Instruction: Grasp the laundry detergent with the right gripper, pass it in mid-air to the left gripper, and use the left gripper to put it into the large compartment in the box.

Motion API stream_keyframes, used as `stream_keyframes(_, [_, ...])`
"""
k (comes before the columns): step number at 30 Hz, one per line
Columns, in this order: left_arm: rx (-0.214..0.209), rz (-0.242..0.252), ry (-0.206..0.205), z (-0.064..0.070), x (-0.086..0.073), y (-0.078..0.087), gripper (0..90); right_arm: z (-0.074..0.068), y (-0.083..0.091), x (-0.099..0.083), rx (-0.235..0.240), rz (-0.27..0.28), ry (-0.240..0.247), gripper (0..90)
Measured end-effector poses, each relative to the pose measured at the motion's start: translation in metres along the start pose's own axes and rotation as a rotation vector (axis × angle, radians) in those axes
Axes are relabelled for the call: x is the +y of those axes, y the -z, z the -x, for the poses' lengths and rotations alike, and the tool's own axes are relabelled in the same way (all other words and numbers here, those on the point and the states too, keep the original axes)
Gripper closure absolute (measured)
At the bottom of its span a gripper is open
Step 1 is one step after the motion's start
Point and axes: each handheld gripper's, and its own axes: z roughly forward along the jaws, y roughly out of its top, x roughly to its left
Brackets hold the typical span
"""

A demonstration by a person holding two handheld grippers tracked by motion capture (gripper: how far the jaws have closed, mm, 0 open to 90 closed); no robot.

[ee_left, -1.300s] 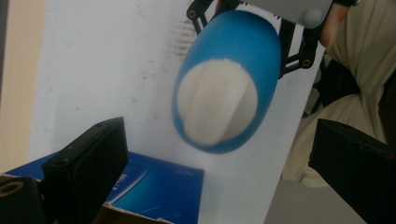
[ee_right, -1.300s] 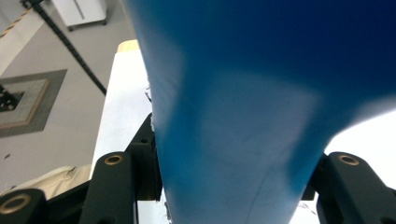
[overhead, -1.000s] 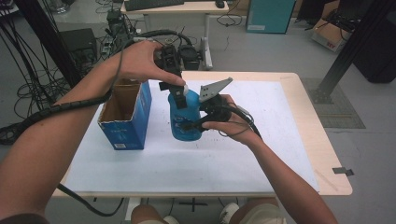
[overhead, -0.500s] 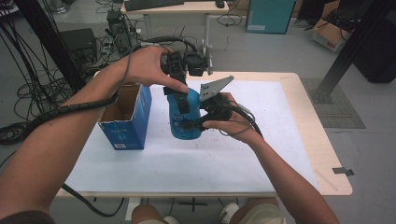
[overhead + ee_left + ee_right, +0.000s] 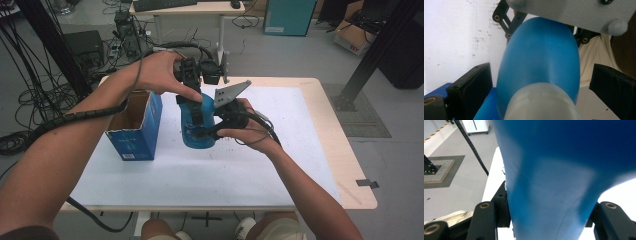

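Bottle [image 5: 196, 131], glossy blue, rounded body, pale neck

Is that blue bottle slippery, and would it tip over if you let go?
Probably a bit slippery: the blue bottle looks smooth and rounded. It likely feels stiff, since the right gripper clamps its sides without visible denting. It stands tall on the table, so a sideways nudge might tip it.

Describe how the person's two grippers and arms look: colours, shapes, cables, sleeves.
Both the left gripper and the right gripper are black, with blocky jaws and brass-coloured pivot pins. The right carries a grey three-cornered plate. A ribbed black cable drapes over the left forearm. Both forearms are sleeveless.
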Motion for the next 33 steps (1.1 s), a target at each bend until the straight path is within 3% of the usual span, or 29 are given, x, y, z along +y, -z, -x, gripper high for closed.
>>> stream_keyframes(10, [-0.009,-0.011,-0.010,0.0006,0.0008,0.0000,4.7,0.0000,0.0002,0.0003,0.000,0.001,0.000,43.6])
stream_keyframes(12, [-0.015,-0.013,-0.010,0.0005,0.0008,0.0000,4.7,0.0015,0.0005,0.0004,-0.013,0.009,0.021,43.6])
stream_keyframes(13, [-0.018,-0.016,-0.004,0.0009,0.0013,0.0003,4.7,-0.0003,0.0004,0.0005,0.000,0.004,-0.001,43.6])
stream_keyframes(16, [-0.021,-0.018,-0.002,0.0010,0.0014,-0.0001,4.7,-0.0003,0.0004,0.0005,0.000,0.005,-0.002,43.6])
stream_keyframes(33, [-0.004,-0.019,-0.010,0.0034,0.0003,0.0004,4.7,-0.0013,-0.0005,0.0008,0.001,0.001,0.000,43.6])
